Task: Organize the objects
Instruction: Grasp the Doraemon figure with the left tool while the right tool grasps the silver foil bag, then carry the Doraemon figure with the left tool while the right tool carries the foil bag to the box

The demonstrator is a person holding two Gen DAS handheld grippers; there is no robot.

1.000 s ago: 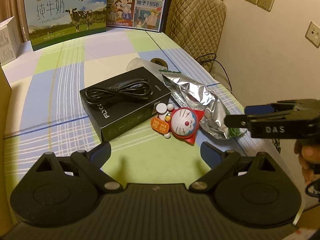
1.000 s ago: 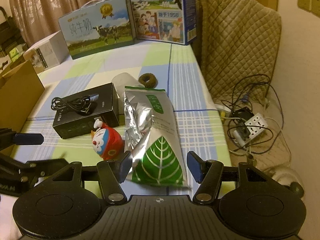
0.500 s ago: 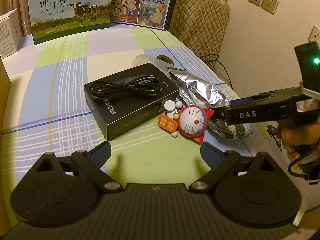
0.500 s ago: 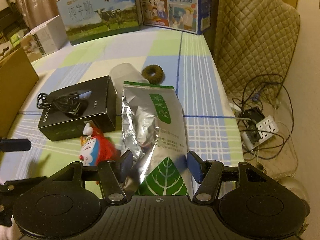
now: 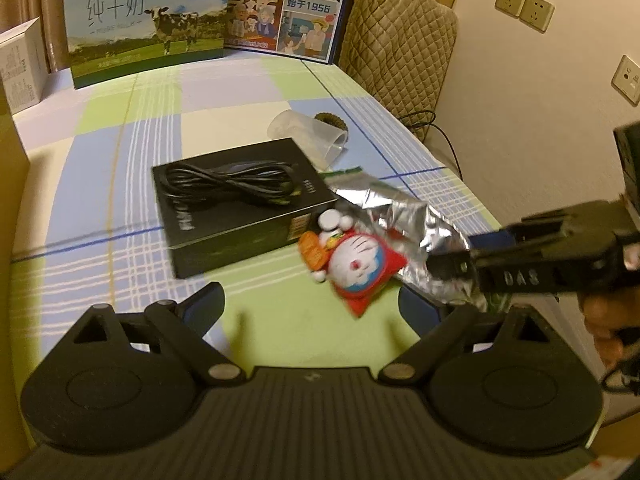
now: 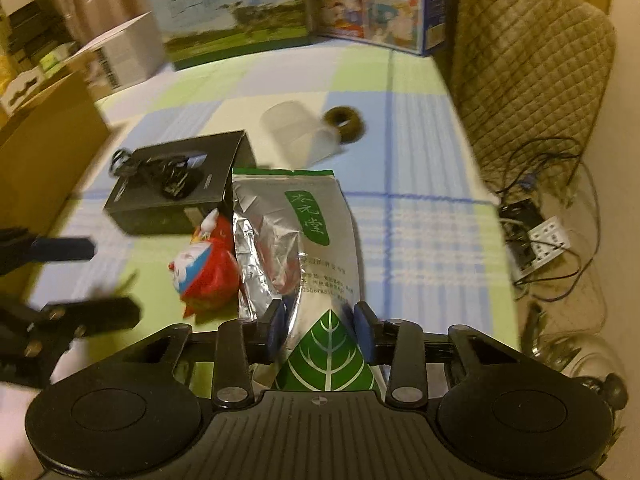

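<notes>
Right claw [image 6: 320, 330] half-closed around foil bag [image 6: 296, 240] near end, not clamped; bag's long axis runs straight ahead. Left claw [image 5: 310, 308] apart, idle.

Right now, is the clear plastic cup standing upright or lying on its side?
Lying on its side: the clear plastic cup rests lengthwise on the tablecloth behind the black box.

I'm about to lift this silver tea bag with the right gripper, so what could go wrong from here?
1. The right gripper straddles only the near end of the foil bag; the crinkled foil may slip or sag when lifted.
2. The Doraemon toy sits against the bag's left edge, so dragging the bag could knock it over.
3. The left gripper is open close by; the two grippers could collide.
</notes>
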